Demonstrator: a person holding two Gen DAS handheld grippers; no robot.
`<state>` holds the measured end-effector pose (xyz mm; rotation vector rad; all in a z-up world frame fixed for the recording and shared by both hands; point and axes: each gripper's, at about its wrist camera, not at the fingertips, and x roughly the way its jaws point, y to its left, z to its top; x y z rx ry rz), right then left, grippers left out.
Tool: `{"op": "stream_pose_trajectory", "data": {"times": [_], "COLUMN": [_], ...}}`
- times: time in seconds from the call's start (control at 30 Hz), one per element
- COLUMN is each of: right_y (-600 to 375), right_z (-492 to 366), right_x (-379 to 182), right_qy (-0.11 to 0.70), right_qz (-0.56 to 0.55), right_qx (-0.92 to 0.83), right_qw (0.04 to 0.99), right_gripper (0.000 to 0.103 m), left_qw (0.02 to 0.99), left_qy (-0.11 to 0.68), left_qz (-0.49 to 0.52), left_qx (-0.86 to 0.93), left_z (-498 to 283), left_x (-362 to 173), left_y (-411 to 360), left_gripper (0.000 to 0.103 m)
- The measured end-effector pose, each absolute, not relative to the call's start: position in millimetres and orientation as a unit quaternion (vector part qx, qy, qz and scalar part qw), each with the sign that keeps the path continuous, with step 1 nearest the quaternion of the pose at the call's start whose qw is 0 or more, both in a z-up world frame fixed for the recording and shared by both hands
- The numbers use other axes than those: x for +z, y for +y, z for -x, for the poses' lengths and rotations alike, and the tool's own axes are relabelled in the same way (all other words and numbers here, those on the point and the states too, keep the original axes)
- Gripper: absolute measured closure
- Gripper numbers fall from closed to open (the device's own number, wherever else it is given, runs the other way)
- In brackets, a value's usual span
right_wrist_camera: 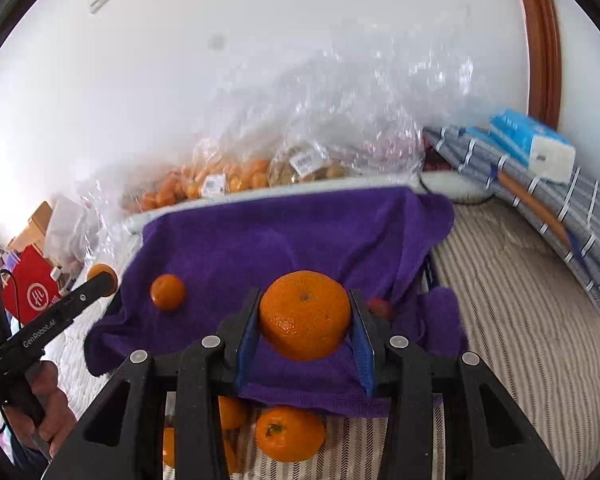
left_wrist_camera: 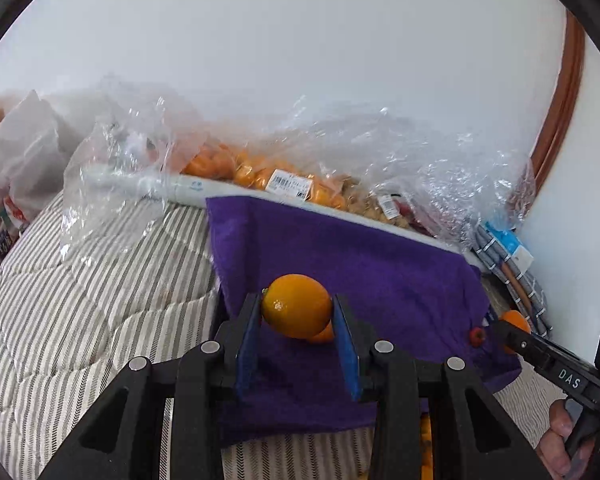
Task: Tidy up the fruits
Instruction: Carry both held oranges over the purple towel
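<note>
Far left sit white bags & clear plastic wrap on a striped blanket. Behind, by the white wall, lies a long tray w/ bagged small oranges & brownish stuff you can't quite make out.

Next comes the purple towel, spread over sth boxy. The left gripper points down at a slant over the towel. Its two blue pads pinch a smooth yellow-orange fruit, one pad on each side. The fruit is up off the towel. A second orange lies loose on the towel just past it. In the right wrist view a hand wraps the left tool's black handle, low at the left edge.

More to the right, the right gripper also tilts down over the towel. Its pads squeeze a bigger bumpy mandarin, held in the air. A small red fruit sits on the towel near its right pad. Under the towel's front edge, on the blanket, lie more mandarins.

Far right: a folded grey plaid cloth w/ a blue-white box on top, & a brown door frame.
</note>
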<state>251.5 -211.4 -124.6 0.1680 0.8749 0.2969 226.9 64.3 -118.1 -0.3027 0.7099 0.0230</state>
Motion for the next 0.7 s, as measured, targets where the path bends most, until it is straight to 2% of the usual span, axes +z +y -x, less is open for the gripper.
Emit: {"op": "stream_pose_trajectory", "data": {"times": [0.7], "right_y": [-212], "right_z": [-258], "right_x": [-159], "right_qy": [0.463], "right_qz": [-0.076], "right_qx": [0.142], "right_qw": [0.871], "right_gripper": [0.062], "left_qw": [0.917], "left_qy": [0.369], "left_qz": [0.149], "left_qx": [0.020], "left_z": [-235], "left_x": [-135], "left_y": [61], "left_gripper": [0.069]}}
